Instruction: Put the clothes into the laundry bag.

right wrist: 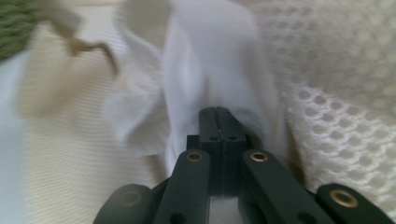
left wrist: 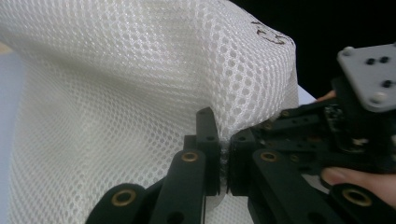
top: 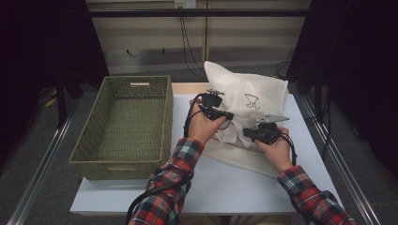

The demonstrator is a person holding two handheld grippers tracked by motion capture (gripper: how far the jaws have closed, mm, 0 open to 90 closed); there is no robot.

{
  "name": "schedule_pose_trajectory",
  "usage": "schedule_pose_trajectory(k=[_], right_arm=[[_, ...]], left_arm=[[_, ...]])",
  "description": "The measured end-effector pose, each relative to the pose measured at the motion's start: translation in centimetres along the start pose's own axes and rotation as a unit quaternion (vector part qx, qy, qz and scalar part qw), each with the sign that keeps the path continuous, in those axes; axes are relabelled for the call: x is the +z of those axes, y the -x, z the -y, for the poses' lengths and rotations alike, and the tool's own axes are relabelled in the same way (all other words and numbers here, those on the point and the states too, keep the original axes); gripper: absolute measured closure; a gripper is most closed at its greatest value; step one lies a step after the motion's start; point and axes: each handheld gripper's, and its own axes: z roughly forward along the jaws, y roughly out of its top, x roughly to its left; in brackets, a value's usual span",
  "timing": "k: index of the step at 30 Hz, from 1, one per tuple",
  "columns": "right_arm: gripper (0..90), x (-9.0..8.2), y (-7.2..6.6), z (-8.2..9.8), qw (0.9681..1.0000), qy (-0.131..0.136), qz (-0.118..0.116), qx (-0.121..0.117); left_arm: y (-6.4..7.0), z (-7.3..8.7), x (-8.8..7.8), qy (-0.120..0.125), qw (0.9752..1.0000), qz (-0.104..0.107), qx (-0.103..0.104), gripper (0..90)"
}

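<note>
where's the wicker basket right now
In the high view the green wicker basket sits on the left part of the white table, left of the person's left hand and the white mesh bag, apart from the bag.

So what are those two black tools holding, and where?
Both grip the white mesh fabric bag. The left tool pinches a fold of its mesh; the right tool is shut on a smooth white fold of it.
</note>
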Motion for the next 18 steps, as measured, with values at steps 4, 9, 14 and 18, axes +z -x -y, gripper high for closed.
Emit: schedule_pose_trajectory(k=[4, 9, 14, 18], right_arm=[[90.0, 1.3, 0.1, 0.1, 0.9996, 0.002, 0.029, 0.001], [90.0, 2.9, 0.5, -0.3, 0.9978, 0.007, 0.062, 0.023], [90.0, 4.3, 1.0, -1.4, 0.9948, 0.025, 0.087, 0.046], [90.0, 5.0, 2.1, -2.2, 0.9901, 0.057, 0.114, 0.059]], left_arm=[[-0.2, 0.3, -0.1, -0.007, 0.9998, 0.014, -0.014, 87.1], [-0.6, 0.6, -0.1, -0.026, 0.9990, 0.031, -0.018, 87.9], [-1.3, 0.9, -0.1, -0.041, 0.9973, 0.050, -0.035, 88.6], [-1.4, 0.9, -0.1, -0.048, 0.9969, 0.055, -0.027, 88.8]])
